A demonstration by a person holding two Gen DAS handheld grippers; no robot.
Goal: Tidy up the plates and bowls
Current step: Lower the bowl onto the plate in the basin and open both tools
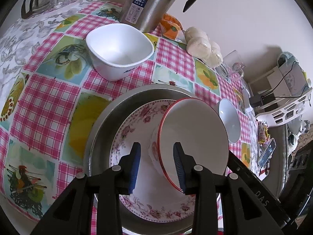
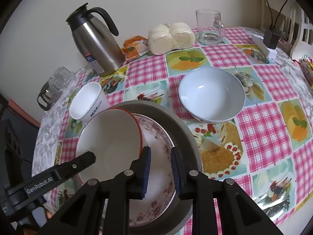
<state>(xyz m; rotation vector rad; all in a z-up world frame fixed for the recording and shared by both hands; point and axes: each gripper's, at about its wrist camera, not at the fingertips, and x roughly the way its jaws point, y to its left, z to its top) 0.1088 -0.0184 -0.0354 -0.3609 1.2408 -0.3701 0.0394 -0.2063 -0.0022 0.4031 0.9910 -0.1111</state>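
A red-rimmed white bowl (image 1: 193, 133) lies tilted inside a floral plate (image 1: 137, 129), which sits in a grey metal pan (image 1: 109, 117). My left gripper (image 1: 157, 166) is open, its jaws astride the bowl's near rim and wall. My right gripper (image 2: 160, 170) is open over the floral plate (image 2: 158, 148), just right of the red-rimmed bowl (image 2: 111, 143); its left pad touches that bowl's rim. A square white bowl (image 1: 119, 49) stands beyond the pan on the left, also in the right wrist view (image 2: 88, 101). A round pale-blue bowl (image 2: 211, 94) stands right of the pan, also in the left wrist view (image 1: 229, 120).
A steel thermos jug (image 2: 93, 43), wrapped buns (image 2: 170, 37), an orange packet (image 2: 135, 47) and a glass mug (image 2: 209, 27) stand along the back by the wall. A glass teapot with tumblers (image 1: 39, 0) is at the table's far left. A white power strip (image 2: 264, 47) lies at the right edge.
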